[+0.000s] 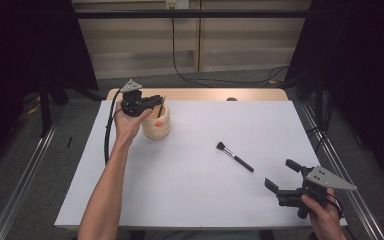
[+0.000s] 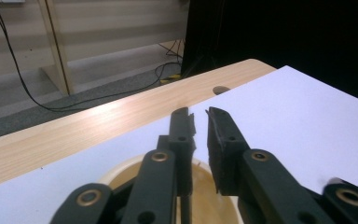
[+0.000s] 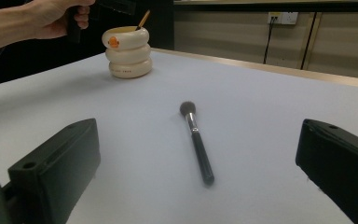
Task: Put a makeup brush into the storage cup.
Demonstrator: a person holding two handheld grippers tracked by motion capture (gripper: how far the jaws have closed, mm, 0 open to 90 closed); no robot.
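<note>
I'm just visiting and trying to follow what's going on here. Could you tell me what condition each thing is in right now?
Left gripper: held above the holder, jaws nearly closed with a narrow gap.
Right gripper: jaws wide open, holding nothing.
Makeup brush: lying flat on the table, untouched.
Cream ringed holder: upright, a thin stick leaning inside.
White table: bare where it shows.

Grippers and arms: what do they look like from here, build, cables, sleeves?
Both are black pistol-style handheld tools. The left claw and right claw each have two blocky black fingers on linked bars with brass-coloured pivot rings. Each carries a grey three-cornered plate on top; the right one shows small holes. A black cable trails from the left one along the forearm. Both forearms are bare, no sleeves visible.
</note>
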